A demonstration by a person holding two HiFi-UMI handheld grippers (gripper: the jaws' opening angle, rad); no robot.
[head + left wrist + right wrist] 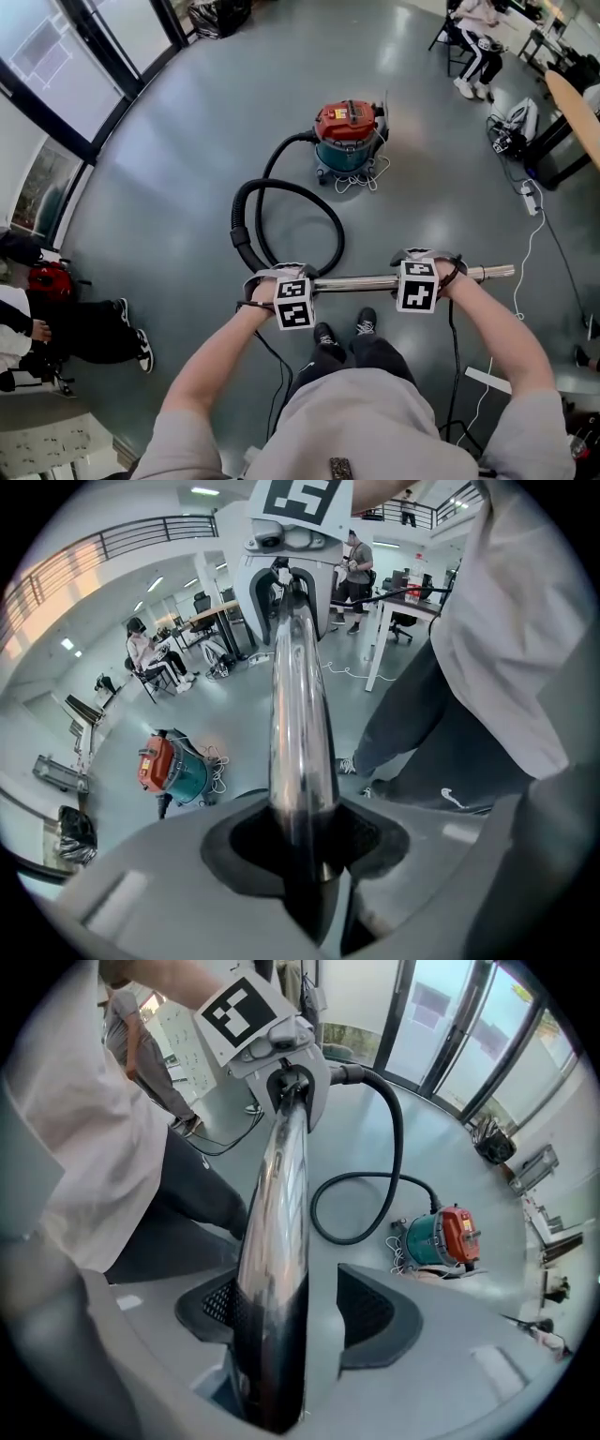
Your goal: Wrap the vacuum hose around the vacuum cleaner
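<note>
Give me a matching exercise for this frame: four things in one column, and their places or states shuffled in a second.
1. black ribbed hose
2. red-and-teal canister vacuum cleaner
3. left hand-held gripper
4. right hand-held gripper

A. jaws apart, a gap beside the shiny metal tube
B. looped on the floor
C. clamped on the shiny metal tube
D. standing on the floor beyond the loop

Pairs: 1-B, 2-D, 3-C, 4-A

A glossy grey floor [187,141] runs to tall, dark-framed windows [56,66] along one curved side. Farther off, desks [214,609] stand under ceiling strip lights [204,491], below a railed balcony [141,532].
</note>
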